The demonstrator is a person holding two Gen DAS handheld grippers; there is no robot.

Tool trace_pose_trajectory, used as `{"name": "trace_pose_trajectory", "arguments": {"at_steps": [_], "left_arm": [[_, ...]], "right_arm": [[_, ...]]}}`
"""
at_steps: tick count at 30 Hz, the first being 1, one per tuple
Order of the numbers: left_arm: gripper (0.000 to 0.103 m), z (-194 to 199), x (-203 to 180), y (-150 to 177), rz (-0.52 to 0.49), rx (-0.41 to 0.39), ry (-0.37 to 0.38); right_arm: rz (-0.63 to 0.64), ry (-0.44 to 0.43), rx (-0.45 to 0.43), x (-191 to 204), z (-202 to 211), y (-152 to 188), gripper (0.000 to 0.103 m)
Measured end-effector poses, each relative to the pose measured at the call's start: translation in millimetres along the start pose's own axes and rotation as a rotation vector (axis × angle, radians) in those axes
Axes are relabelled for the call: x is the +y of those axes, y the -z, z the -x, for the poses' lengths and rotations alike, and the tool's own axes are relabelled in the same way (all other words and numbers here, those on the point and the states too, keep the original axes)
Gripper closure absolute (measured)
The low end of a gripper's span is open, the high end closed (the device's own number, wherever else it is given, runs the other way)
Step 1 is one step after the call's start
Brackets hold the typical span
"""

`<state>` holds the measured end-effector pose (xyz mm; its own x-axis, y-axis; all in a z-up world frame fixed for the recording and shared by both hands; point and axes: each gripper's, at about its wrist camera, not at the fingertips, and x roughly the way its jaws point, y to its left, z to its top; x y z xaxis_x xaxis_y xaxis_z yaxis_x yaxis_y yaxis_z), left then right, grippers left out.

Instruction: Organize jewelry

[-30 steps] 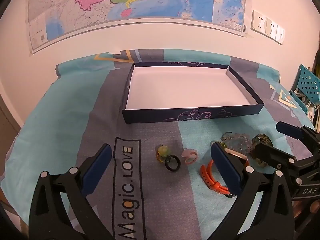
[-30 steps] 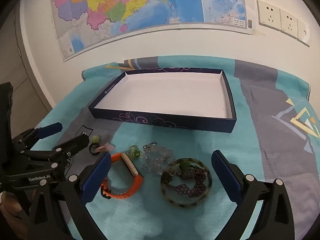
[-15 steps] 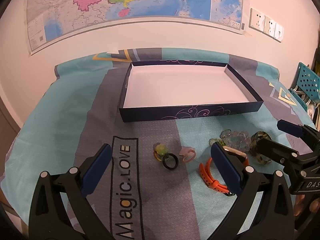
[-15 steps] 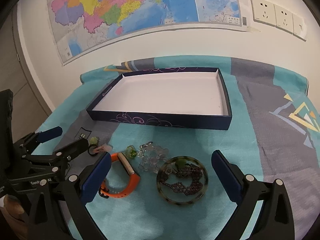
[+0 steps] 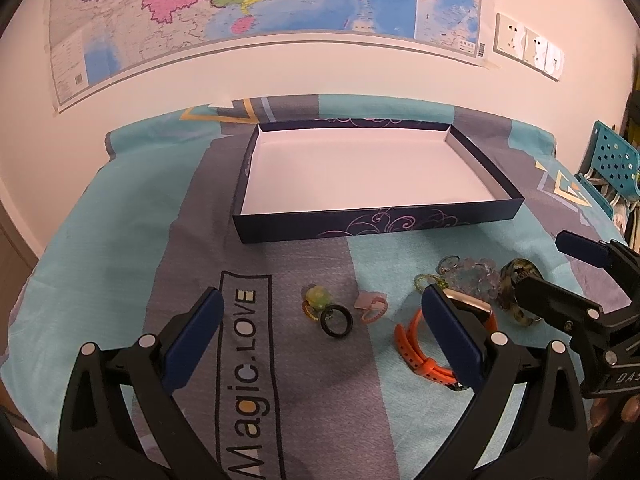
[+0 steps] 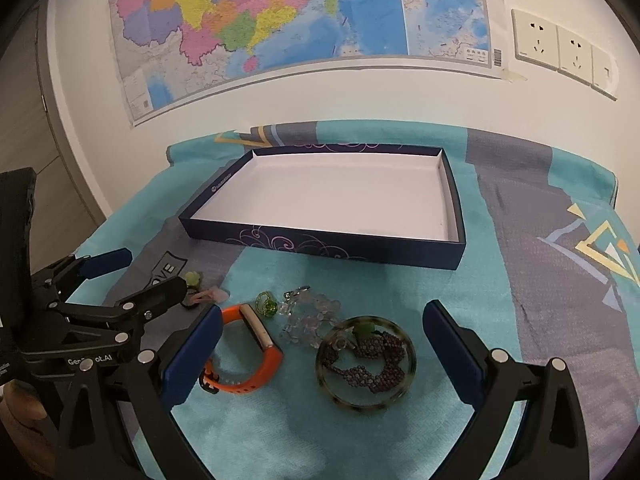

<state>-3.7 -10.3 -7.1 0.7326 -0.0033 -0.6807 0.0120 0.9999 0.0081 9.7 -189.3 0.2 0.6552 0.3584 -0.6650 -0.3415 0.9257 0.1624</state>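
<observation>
My left gripper (image 5: 322,340) hangs open over the cloth, above a green ring (image 5: 317,296), a black ring (image 5: 337,320) and a pink ring (image 5: 372,304). An orange watch band (image 5: 416,344) lies partly behind its right finger. My right gripper (image 6: 322,360) is open too, low over a tortoiseshell bangle (image 6: 366,364) with a purple bead bracelet (image 6: 372,368) inside it. Left of the bangle lie clear beads (image 6: 308,316), a green bead ring (image 6: 266,304) and the orange watch band (image 6: 248,344). The dark blue box (image 5: 360,226) (image 6: 320,242) with a white floor stands empty behind the jewelry.
A teal and grey cloth (image 5: 120,240) printed "Magic.LOVE" covers the table. A wall with a map (image 6: 280,20) and sockets (image 6: 560,48) stands close behind the box. A teal perforated basket (image 5: 612,160) sits at the far right. Each gripper shows at the edge of the other's view.
Both views have drifted only slightly. Nothing was taken hold of, and both grippers stay open.
</observation>
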Motion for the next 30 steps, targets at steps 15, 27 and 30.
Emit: {"name": "trace_pose_trajectory", "arguments": {"at_steps": [15,27,30], "left_arm": [[0.006,-1.7,-2.5,0.0,-0.017,0.008,0.02],[0.006,-4.2,-3.7,0.2,-0.019,0.01,0.032],[0.005,-3.8,-4.2,0.9,-0.024,0.007,0.032]], "right_arm": [[-0.029,-0.015,0.012,-7.1,-0.5,2.9,0.006],[-0.032,-0.017,0.016,-7.9,-0.8,3.4,0.006],[-0.032,-0.018,0.018,-7.9,-0.9,3.6,0.006]]}}
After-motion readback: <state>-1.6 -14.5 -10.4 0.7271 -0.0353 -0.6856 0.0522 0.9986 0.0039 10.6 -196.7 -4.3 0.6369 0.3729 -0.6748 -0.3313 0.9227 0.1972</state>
